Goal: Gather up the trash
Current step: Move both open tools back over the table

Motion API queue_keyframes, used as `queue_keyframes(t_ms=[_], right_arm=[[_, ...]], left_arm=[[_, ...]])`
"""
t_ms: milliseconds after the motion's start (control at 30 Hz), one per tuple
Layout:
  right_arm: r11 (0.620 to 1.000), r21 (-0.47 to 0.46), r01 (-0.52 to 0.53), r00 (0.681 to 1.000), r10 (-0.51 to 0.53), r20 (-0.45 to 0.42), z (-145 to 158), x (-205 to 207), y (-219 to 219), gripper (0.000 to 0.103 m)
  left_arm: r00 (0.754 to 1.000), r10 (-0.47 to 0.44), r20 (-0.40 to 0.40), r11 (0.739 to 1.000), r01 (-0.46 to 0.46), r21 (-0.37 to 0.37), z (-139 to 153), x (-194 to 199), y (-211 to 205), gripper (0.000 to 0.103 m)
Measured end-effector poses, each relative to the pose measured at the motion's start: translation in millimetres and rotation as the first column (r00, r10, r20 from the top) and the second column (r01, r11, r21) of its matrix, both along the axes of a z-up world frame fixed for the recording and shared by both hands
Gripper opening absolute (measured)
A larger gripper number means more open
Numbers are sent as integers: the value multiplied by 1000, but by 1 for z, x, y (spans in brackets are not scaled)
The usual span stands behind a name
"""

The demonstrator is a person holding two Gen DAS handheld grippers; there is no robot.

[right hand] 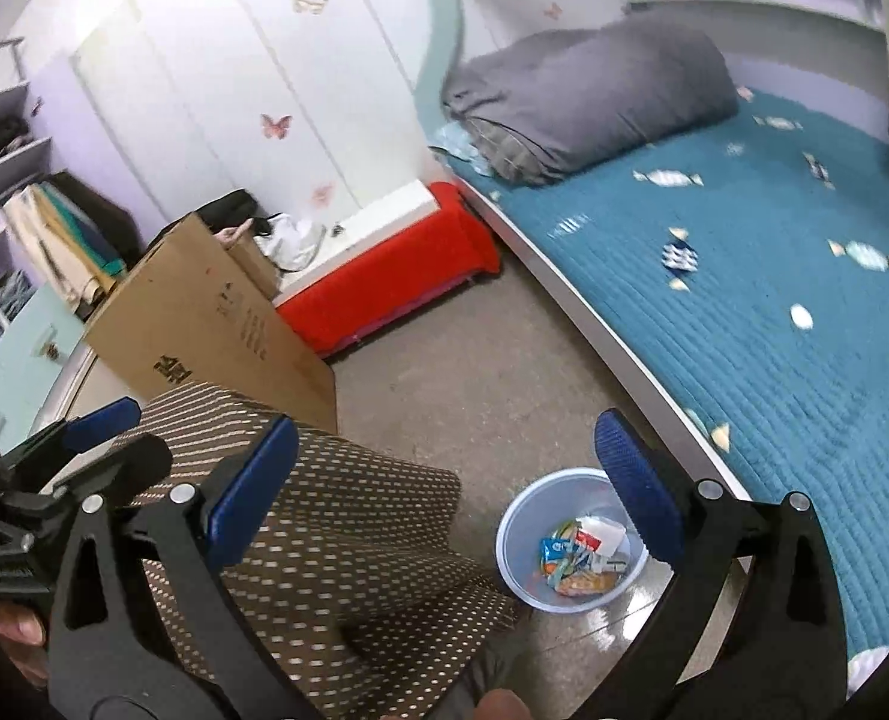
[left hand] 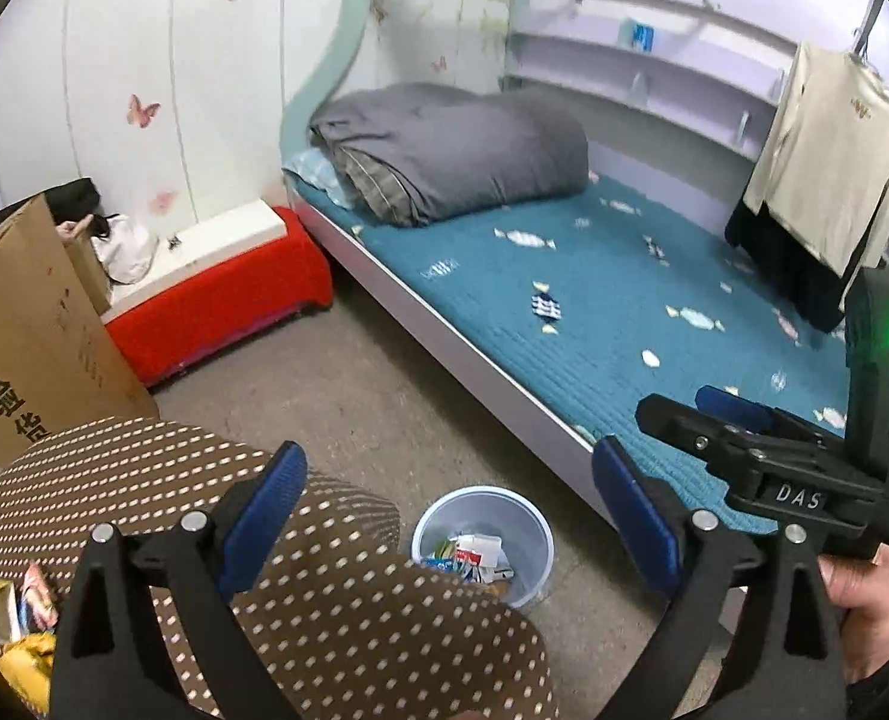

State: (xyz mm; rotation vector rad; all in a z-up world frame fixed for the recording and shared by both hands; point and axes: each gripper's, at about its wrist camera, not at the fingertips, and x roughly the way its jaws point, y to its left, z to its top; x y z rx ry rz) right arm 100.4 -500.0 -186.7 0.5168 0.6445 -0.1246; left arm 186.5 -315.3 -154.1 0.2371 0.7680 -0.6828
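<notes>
The landmark here is the pale blue bin, a small round plastic one standing on the grey floor just beside the white frame of the bed. Inside it lies the trash: a heap of crumpled wrappers in blue, white, red and orange, resting on the bin's bottom. The left gripper hangs above the bin with its blue-padded jaws spread wide and nothing between them; the bin shows through the gap. The right gripper is likewise released, jaws far apart and empty, with the bin just inside its right finger. In the left wrist view the right gripper sits up and to the right of the bin, over the bed's edge, held by a hand. To the left of the bin, touching or nearly so, is a brown cushion with pale dots; at its far left edge a few more colourful wrappers lie on it. Beyond the cushion, farther from the bin, a cardboard box leans near a red-covered bench. A folded grey quilt lies at the bed's far end.
</notes>
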Motion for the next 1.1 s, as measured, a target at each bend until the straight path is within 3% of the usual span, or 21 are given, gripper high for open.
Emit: queue_keyframes(t_ms=[300, 700, 933, 1100], right_arm=[[984, -70, -162, 985, 165, 41, 39, 12, 69, 97], [900, -118, -419, 905, 424, 26, 50, 45, 178, 97], [818, -149, -556, 828, 560, -19, 44, 62, 243, 97], [724, -157, -671, 739, 670, -67, 27, 71, 288, 97]], left_arm=[[995, 83, 64, 996, -81, -38, 23, -23, 68, 94], [955, 289, 70, 956, -284, -76, 25, -34, 189, 95], [904, 422, 69, 905, -416, -88, 17, -42, 262, 95], [864, 501, 54, 865, -497, -72, 4, -48, 308, 95]])
